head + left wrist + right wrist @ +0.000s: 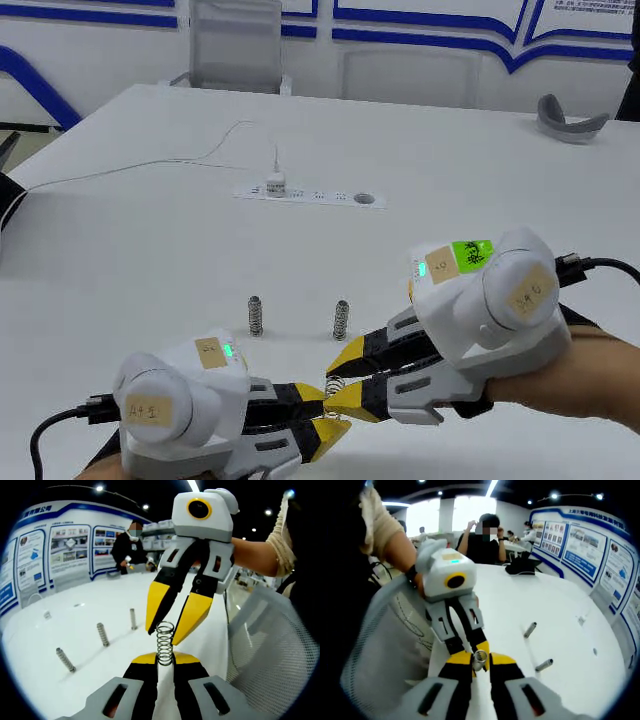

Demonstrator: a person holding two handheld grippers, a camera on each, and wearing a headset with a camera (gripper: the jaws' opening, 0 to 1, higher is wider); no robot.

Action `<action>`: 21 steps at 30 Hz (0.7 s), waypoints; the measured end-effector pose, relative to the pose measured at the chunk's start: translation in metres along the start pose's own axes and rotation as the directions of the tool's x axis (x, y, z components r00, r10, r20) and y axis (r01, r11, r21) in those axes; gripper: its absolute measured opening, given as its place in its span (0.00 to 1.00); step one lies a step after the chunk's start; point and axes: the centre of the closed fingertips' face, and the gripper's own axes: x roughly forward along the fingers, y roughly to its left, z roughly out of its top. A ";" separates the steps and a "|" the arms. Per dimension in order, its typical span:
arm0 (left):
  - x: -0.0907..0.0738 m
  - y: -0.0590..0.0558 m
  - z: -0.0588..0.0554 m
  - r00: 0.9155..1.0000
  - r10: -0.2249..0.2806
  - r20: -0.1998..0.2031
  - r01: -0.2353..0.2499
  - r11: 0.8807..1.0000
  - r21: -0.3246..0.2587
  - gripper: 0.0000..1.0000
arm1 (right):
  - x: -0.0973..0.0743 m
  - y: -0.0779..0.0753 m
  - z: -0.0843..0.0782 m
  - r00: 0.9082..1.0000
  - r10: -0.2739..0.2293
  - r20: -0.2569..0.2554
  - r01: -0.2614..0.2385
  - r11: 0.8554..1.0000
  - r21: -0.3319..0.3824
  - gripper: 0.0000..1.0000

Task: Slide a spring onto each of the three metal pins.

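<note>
White casings (500,300), yellow-tipped black tongs (330,384)

The left white-and-grey handheld gripper (159,659), with black, yellow-tipped jaws, was pinched closed on the lower end of a small coiled metal spring (165,641). The matching right gripper (481,660) faced it tip to tip, its jaws parted to either side of the spring's free end. A bare forearm (592,385) reached in behind the right gripper.
</note>
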 end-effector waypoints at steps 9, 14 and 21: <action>0.000 0.000 0.000 1.000 0.000 0.004 0.000 1.000 -0.010 0.10 | 0.000 0.000 0.002 0.999 0.000 0.032 -0.001 0.999 0.044 0.12; 0.000 0.002 0.002 1.000 0.013 0.014 -0.013 1.000 -0.001 0.11 | 0.000 -0.002 0.003 0.999 -0.010 0.047 0.007 0.998 0.069 0.12; -0.001 0.007 0.003 0.999 0.036 0.023 -0.036 0.999 0.011 0.12 | 0.000 -0.006 0.004 0.998 -0.023 0.055 0.019 0.997 0.081 0.12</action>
